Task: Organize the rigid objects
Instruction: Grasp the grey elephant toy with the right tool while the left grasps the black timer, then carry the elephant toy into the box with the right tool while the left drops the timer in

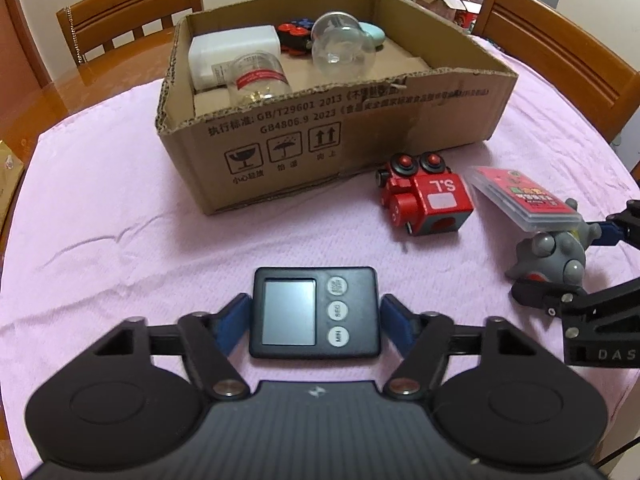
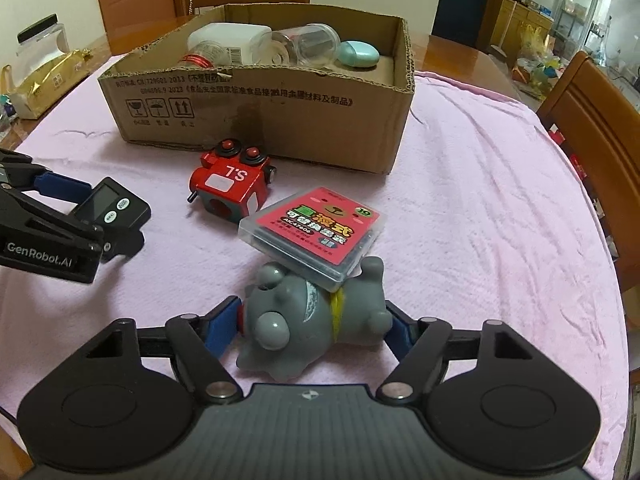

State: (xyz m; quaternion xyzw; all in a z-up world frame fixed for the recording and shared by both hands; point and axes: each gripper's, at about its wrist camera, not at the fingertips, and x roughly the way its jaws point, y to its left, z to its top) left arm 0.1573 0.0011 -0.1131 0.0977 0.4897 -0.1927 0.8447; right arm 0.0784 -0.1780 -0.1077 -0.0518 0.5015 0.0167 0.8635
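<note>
Left tongs: clamped on timer | right tongs: clamped on grey toy

i count one cardboard box on the pink cloth. inside it i can make out one white block, two clear jars, one red and black toy with blue studs and one mint-green oval case. outside the box there are four loose things: one red toy train, one clear case with a red card, one grey toy animal and one black timer with three round buttons. three wooden chairs show around the table. two of my grippers are here, the left one and the right one.
</note>
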